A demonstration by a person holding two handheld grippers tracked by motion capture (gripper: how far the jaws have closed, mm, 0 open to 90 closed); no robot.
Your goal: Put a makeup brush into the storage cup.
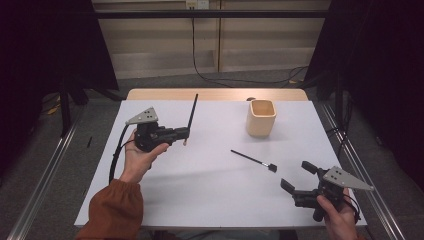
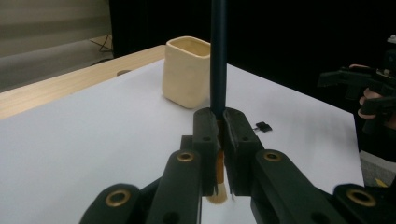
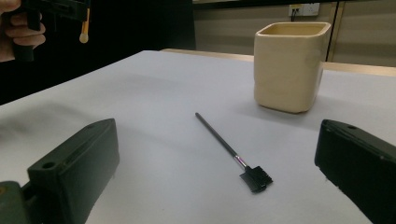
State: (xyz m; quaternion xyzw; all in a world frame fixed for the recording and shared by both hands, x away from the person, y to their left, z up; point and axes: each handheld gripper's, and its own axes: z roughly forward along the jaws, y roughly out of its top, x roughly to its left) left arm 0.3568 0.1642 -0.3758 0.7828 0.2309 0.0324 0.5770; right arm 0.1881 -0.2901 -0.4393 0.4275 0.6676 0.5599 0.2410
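At the left of the high view, the left gripper [image 1: 181, 134] is held above the white table [image 1: 210, 200] in a hand [image 1: 142, 157] with an orange-brown sleeve, its jaws pointing right. Those jaws are clamped together on a thin dark brush [image 1: 192, 114], gripped near its tan tip, with the long handle rising up and away from the jaws. From the left gripper view the brush [image 2: 218, 56] stands upright between the closed jaws, the tan bristle end poking out below them. No brand, label or writing can be read on any of the things.

Ahead of that gripper and to its right stands a cream cup [image 1: 261, 117], upright and open at the top, well apart from both grippers.

Between the 2 grippers, a second brush [image 1: 253, 160] with a small black comb head lies flat on the table, just ahead of the right gripper [image 1: 296, 176]. That gripper sits low near the table's right front corner, held from below by a hand [image 1: 337, 215], jaws aimed left and spread wide apart, holding nothing. Along the right gripper view the comb brush [image 3: 231, 153] lies between the open jaws and a little beyond them, head nearest, with the cup [image 3: 288, 65] farther off.
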